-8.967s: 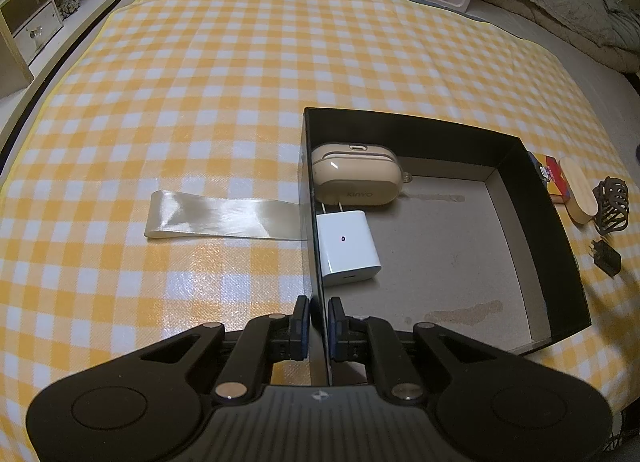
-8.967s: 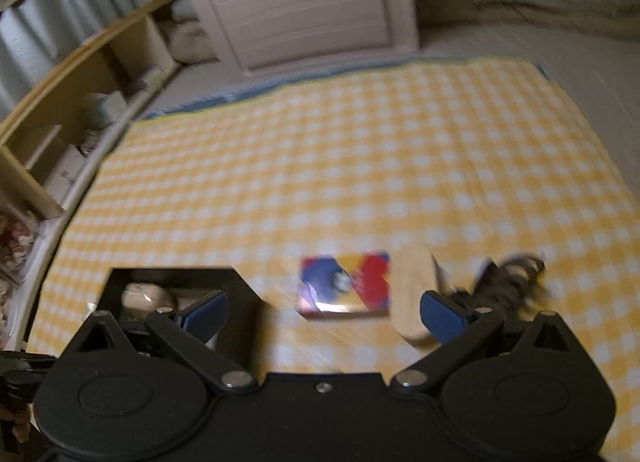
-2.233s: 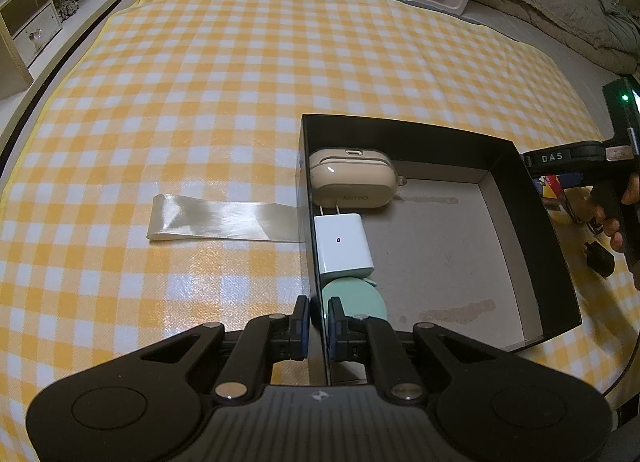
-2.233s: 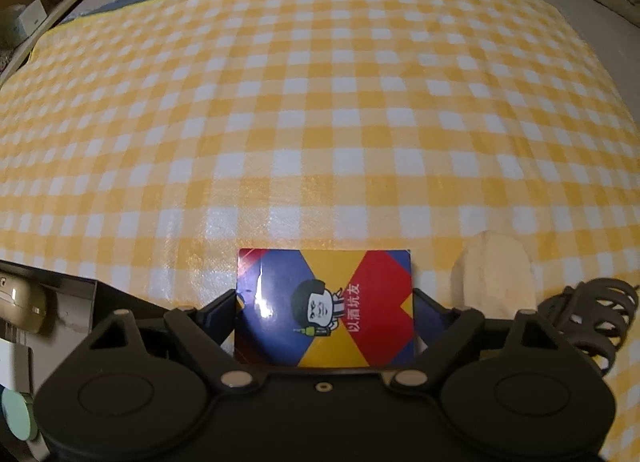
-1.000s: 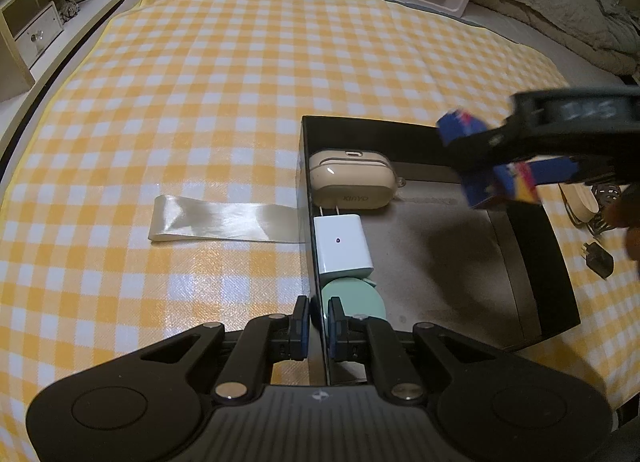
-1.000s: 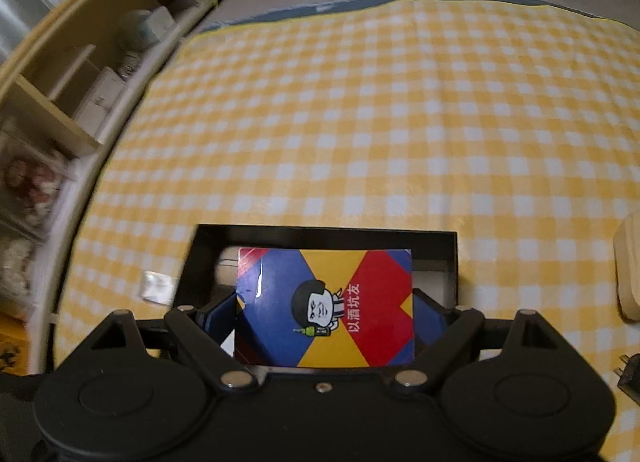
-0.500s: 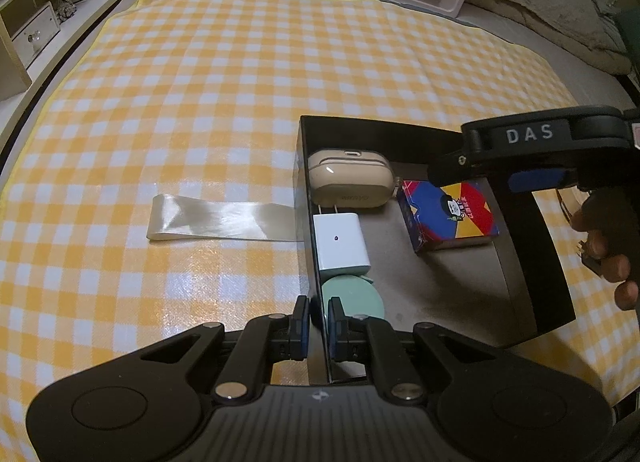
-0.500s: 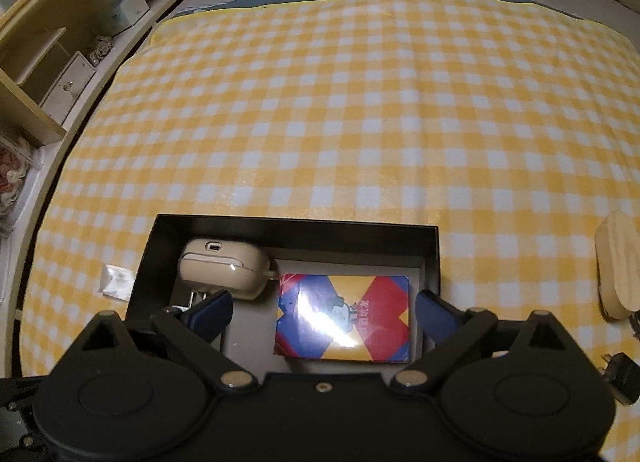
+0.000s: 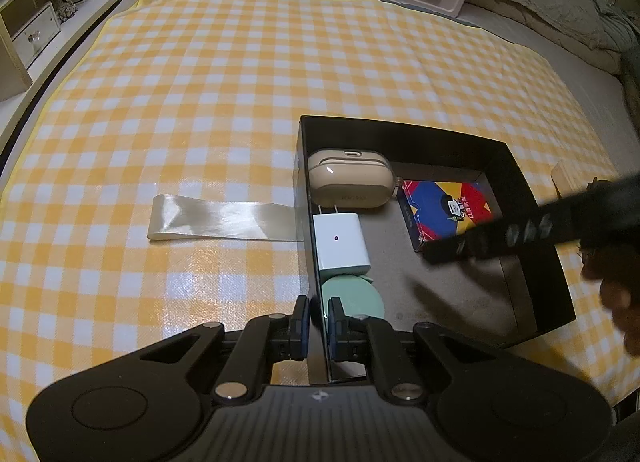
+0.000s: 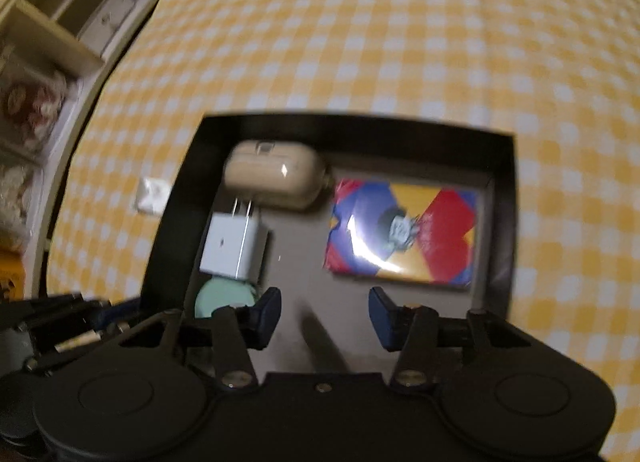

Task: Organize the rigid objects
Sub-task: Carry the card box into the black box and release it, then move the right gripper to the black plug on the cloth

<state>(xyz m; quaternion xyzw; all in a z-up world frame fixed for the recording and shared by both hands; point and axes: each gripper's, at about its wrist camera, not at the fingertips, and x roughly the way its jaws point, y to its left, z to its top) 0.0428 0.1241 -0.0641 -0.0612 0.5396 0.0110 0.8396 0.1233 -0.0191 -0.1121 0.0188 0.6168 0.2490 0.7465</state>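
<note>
Card box lies in the black box (image 9: pixel 516 181), both grippers at its edges

The colourful card box (image 10: pixel 402 236) lies flat at the far right inside the black box, beside the beige case (image 9: pixel 350 179); white charger (image 9: pixel 340 246) and green disc (image 9: pixel 354 298) lie along its left wall. The left gripper (image 9: pixel 318 316) pinches that left wall. The right gripper (image 10: pixel 324 312) (its jaws have just been closing) stands partly apart, nothing between them.
</note>
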